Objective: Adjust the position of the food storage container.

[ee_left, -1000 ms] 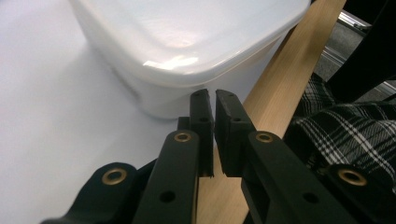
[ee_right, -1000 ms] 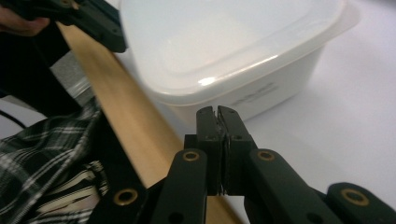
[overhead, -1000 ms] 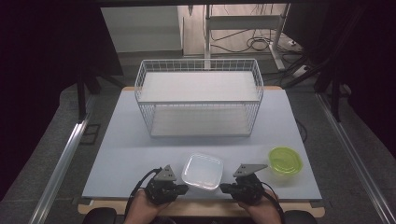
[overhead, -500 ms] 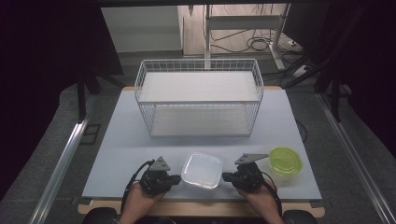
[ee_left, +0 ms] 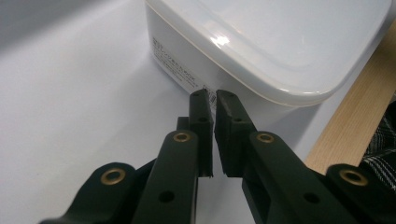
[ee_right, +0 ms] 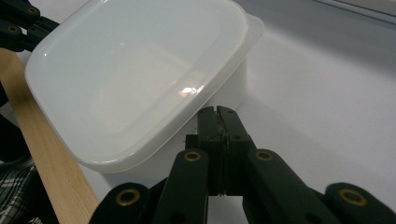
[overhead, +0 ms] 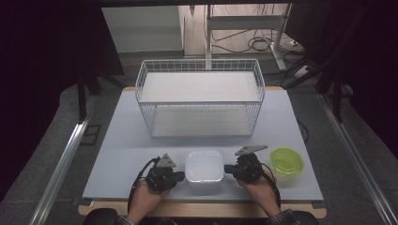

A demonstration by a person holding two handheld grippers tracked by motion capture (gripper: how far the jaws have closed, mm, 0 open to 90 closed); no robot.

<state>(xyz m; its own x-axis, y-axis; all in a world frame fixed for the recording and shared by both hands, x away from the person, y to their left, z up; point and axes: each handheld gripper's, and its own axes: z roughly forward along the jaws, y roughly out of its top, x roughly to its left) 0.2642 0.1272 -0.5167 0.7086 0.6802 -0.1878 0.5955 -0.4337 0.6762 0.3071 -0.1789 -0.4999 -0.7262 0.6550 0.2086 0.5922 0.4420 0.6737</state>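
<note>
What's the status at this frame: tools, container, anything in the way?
Left tool and right tool shut, empty, tips at opposite sides of the white lidded container. Container sits on table, lid on. Green container just right of right tool; wire basket beyond.

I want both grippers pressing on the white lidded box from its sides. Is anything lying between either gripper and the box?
Nothing visible does. The left gripper and the right gripper flank the white box, tips right at its side walls, bare table beneath. The green container sits beyond the right gripper.

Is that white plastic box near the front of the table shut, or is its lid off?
Shut. The white lidded box has its lid seated flat over the rim, its edge overhanging the walls all round in both gripper views.
</note>
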